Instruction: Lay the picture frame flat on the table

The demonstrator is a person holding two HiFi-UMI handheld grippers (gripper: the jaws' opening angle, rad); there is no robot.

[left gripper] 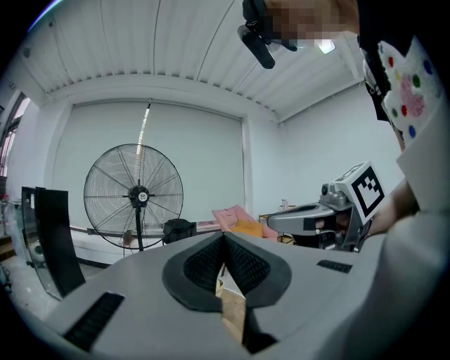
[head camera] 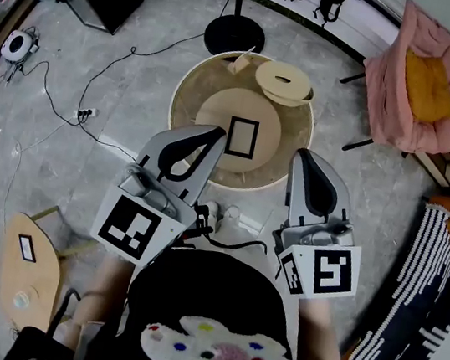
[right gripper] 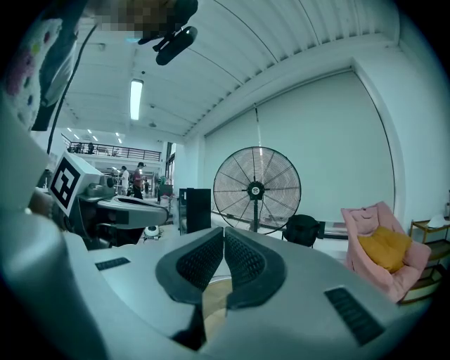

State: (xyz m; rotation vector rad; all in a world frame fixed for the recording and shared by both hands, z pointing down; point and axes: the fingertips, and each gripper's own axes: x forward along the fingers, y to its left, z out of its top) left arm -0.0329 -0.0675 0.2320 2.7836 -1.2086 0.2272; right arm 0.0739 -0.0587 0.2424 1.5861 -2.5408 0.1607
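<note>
The frame (head camera: 242, 136) is on a round board (head camera: 218, 108) in the middle of the table (head camera: 194, 84), in front of the person. Its long side runs away from the person. From above I see its whole black border, so it may lie flat already or only lean back; I cannot tell which.

The left gripper (head camera: 212, 136) has its jaws pressed together with nothing between them. The right gripper (head camera: 303, 157) is clenched and empty as well. Both point forward over the near edge of the table (their own views look level, toward a fan, not down at the frame).

The frame lies ahead and to the right of the left tip, just beside it in the head view, while the right tip is well apart on the other side. I judge the left one is nearer for a reach.
</note>
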